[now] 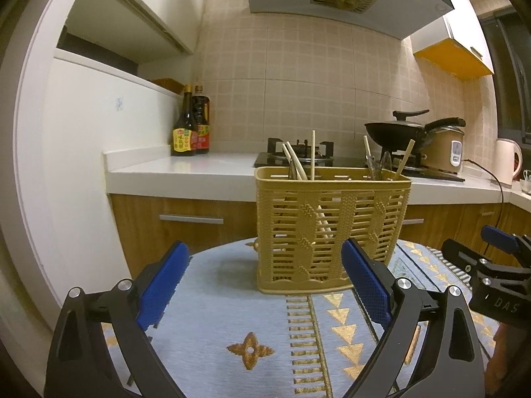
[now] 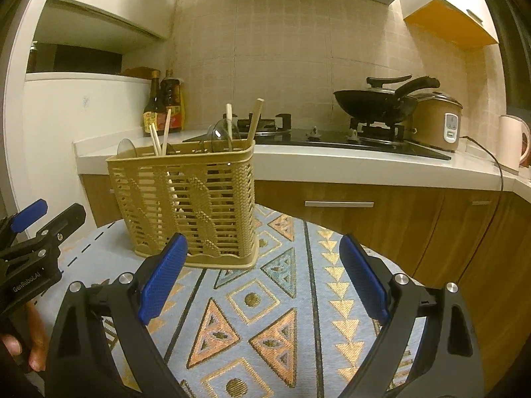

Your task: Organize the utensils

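Observation:
A tan plastic utensil basket [image 1: 328,229] stands upright on a patterned blue cloth [image 1: 232,325]. It holds wooden chopsticks [image 1: 312,154] and clear spoons [image 1: 385,162]. It also shows in the right wrist view [image 2: 186,205], with chopsticks [image 2: 255,121] and spoons [image 2: 224,134] sticking up. My left gripper [image 1: 265,265] is open and empty, just in front of the basket. My right gripper [image 2: 262,258] is open and empty, to the right front of the basket. Each gripper shows at the edge of the other's view, the right one [image 1: 497,265] and the left one [image 2: 30,242].
Behind the table runs a white kitchen counter [image 1: 199,169] with two sauce bottles [image 1: 190,126], a gas hob [image 2: 332,139], a black wok [image 2: 375,102], a rice cooker [image 2: 438,121] and a pale kettle [image 2: 511,141]. Wooden cabinet drawers [image 2: 338,204] lie below.

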`<state>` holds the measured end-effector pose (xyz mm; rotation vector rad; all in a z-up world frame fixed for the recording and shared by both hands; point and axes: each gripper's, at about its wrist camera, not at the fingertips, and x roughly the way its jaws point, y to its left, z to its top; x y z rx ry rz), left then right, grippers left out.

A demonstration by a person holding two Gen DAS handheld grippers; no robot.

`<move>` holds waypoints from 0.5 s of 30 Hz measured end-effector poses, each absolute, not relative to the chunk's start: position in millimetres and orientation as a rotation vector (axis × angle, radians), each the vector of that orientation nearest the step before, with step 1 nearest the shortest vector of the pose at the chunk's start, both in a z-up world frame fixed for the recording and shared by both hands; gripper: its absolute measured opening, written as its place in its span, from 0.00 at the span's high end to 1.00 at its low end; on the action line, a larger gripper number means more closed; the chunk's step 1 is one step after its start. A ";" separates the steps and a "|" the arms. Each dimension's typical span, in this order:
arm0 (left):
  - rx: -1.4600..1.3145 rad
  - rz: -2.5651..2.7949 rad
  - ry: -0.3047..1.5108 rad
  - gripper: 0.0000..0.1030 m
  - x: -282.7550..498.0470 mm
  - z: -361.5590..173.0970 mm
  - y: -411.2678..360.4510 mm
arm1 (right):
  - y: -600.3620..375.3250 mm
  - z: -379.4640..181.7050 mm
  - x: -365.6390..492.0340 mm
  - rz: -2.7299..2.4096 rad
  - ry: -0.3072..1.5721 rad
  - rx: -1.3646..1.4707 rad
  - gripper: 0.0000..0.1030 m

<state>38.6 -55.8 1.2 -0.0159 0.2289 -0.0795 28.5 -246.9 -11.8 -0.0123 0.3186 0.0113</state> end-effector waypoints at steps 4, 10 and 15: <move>-0.012 -0.079 0.225 0.12 37.7 1.5 -55.9 | -245.1 -12.7 29.2 0.014 0.324 -0.019 0.14; -0.008 -0.079 0.230 0.12 39.1 1.3 -56.4 | -245.7 -13.9 31.7 0.016 0.338 -0.013 0.14; 0.001 -0.083 0.234 0.11 39.7 1.1 -58.2 | -243.1 -16.2 34.8 0.022 0.357 -0.027 0.14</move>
